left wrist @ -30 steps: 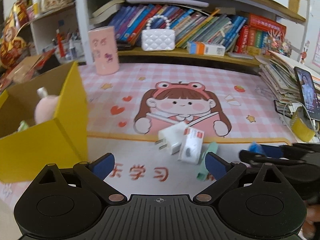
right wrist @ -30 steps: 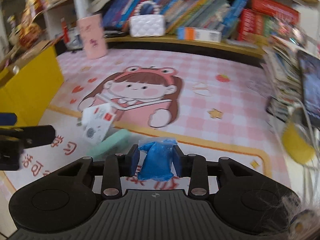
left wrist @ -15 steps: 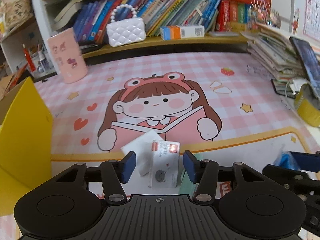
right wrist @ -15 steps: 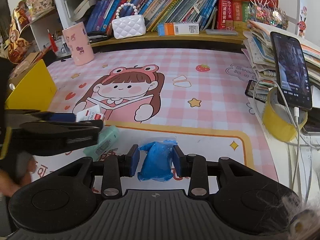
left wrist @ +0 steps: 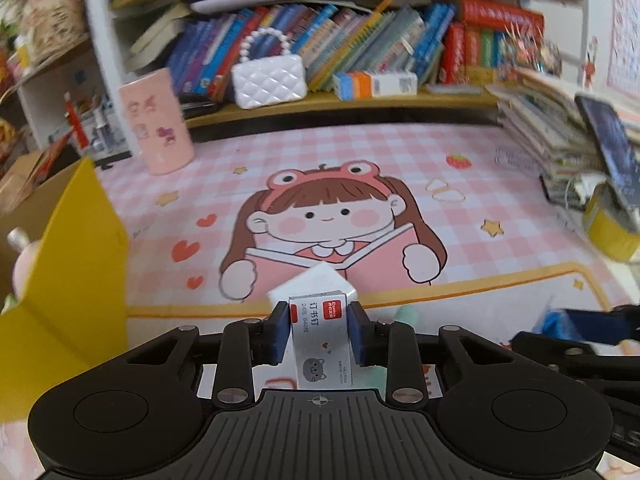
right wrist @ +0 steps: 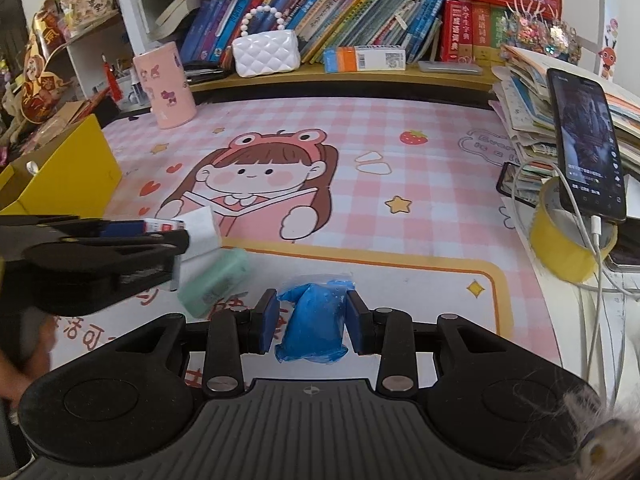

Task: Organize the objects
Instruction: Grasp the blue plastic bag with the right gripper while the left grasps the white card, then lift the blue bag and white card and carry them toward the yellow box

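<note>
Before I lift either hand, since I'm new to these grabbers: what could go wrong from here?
1. The left tool is closing on the staple box; the white charger lies right against it and may get dragged.
2. The blue bag in the right tool looks soft and may slip.
3. The two tools sit close together and could bump.

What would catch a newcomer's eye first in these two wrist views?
Probably the big cartoon girl in a frog hat printed on the pink checked desk mat. Next, the left hand-held gripper closing on a small white staple box at the mat's front edge, and the right hand-held gripper holding a crumpled blue bag. A yellow box stands at the left.
</note>
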